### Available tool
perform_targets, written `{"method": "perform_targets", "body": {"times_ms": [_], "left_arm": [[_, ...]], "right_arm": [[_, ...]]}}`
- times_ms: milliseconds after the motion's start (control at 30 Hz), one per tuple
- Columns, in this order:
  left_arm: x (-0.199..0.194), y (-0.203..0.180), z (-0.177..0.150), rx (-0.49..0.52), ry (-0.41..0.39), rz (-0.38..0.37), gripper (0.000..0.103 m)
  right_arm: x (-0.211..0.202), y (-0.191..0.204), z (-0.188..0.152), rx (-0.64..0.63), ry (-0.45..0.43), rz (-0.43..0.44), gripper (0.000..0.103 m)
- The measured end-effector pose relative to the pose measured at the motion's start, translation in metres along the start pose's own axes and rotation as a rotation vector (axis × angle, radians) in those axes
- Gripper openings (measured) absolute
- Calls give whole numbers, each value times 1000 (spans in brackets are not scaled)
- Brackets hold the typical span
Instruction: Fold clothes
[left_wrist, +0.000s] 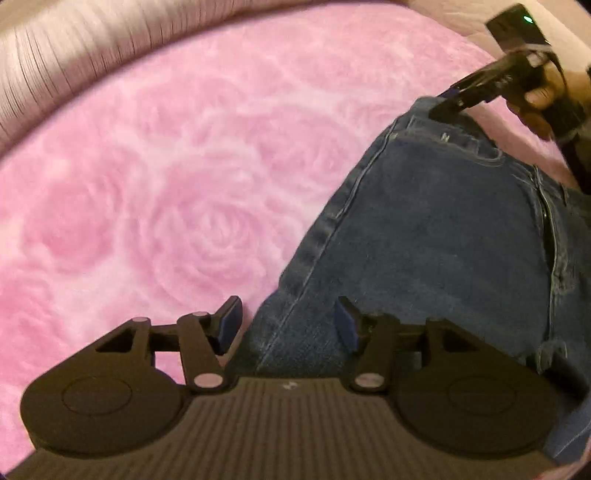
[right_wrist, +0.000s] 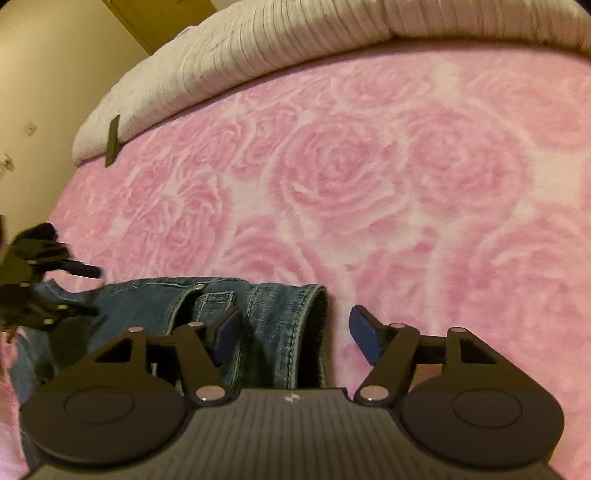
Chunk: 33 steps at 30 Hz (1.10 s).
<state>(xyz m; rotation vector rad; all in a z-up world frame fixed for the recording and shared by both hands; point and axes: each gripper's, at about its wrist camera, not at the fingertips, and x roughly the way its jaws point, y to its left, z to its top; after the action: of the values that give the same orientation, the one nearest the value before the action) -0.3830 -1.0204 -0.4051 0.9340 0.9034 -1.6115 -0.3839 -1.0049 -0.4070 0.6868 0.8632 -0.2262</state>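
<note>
The likeliest trouble is a shallow bite: both tools stand with their jaws apart over thick denim, and if either closes on only the top layer of the jeans (left_wrist: 436, 236), the layers beneath may slide and any fold would come out crooked. The left tool (left_wrist: 288, 325) hangs over the side seam with one pad above the pink rose-patterned blanket (left_wrist: 155, 192) and the other above the cloth, so a closing pinch there could catch blanket pile along with denim. The right tool (right_wrist: 295, 332) straddles the outer edge of the waistband (right_wrist: 284, 310) in much the same way, and its right pad sits over bare blanket. The plush surface may also drag on the denim and bunch it (heavy jeans do not glide easily). The jeans themselves are mid-blue with pale stitching, lying fairly flat on the bed, fly and belt loops showing near the waist; whether they are already doubled over, the views do not settle. A ribbed white cover (right_wrist: 280, 48) lies well beyond them.
</note>
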Motion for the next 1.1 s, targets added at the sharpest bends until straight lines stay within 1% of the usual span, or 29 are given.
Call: {"method": "perform_targets", "body": {"times_ms": [33,100,133,167,200,233,267,300,367,400,467,533,567,600,633,667,700,733,767,800,833,867,900,933,1100], "left_arm": [[4,2,-1,-1,7,-14,51],[10,5,-1,3,17,-32,50],[9,5,0,-3,24,-36,45],[8,2,2,18,33,-40,40],[7,-2,3,39,43,-44,24],[6,-5,4,61,53,-48,5],[5,-9,6,82,62,-51,5],[1,-14,8,104,52,-38,4],[-16,-24,17,153,-2,9,4],[-25,-25,24,159,-38,26,4],[-38,-25,42,185,-113,41,5],[-38,-30,65,235,-167,78,5],[-32,-33,77,251,-180,103,5],[-21,-34,88,251,-183,133,5],[-10,-33,94,236,-167,152,8],[-2,-33,96,217,-145,162,10],[7,-33,97,197,-123,173,16],[15,-32,99,178,-102,184,18],[24,-32,100,159,-82,195,20],[20,-35,93,157,-95,205,27],[14,-37,88,155,-114,211,36],[9,-39,83,152,-131,216,38],[2,-41,78,138,-137,200,38],[-4,-42,73,124,-142,183,38],[-25,-87,26,142,-100,34,38]], "right_arm": [[1,-1,-1,17,-7,11,66],[0,-6,-4,80,-14,42,52],[-1,-8,-5,105,-17,52,40],[-3,-7,-6,122,-20,54,33],[-6,-7,-7,139,-22,56,25],[-8,-7,-8,156,-25,58,23],[-11,-7,-10,173,-27,60,23],[-16,-5,-10,180,-37,54,22],[-40,8,-8,141,-95,9,21],[-54,13,-6,122,-128,-12,21],[-82,16,1,89,-194,-47,20],[-96,11,12,60,-236,-101,20],[-100,7,18,47,-253,-131,20],[-104,4,24,33,-270,-162,21],[-103,-1,29,24,-274,-190,23],[-96,-6,31,21,-259,-216,26],[-88,-12,33,18,-244,-242,36],[-82,-14,33,15,-234,-271,41],[-78,-14,30,11,-229,-304,43],[-79,-14,26,12,-236,-326,45],[-87,-15,19,23,-257,-322,47],[-96,-15,10,39,-278,-308,49],[-103,-15,0,53,-279,-297,50],[-108,-15,-12,63,-251,-290,50],[-132,-15,-74,117,-110,-254,50]]}}
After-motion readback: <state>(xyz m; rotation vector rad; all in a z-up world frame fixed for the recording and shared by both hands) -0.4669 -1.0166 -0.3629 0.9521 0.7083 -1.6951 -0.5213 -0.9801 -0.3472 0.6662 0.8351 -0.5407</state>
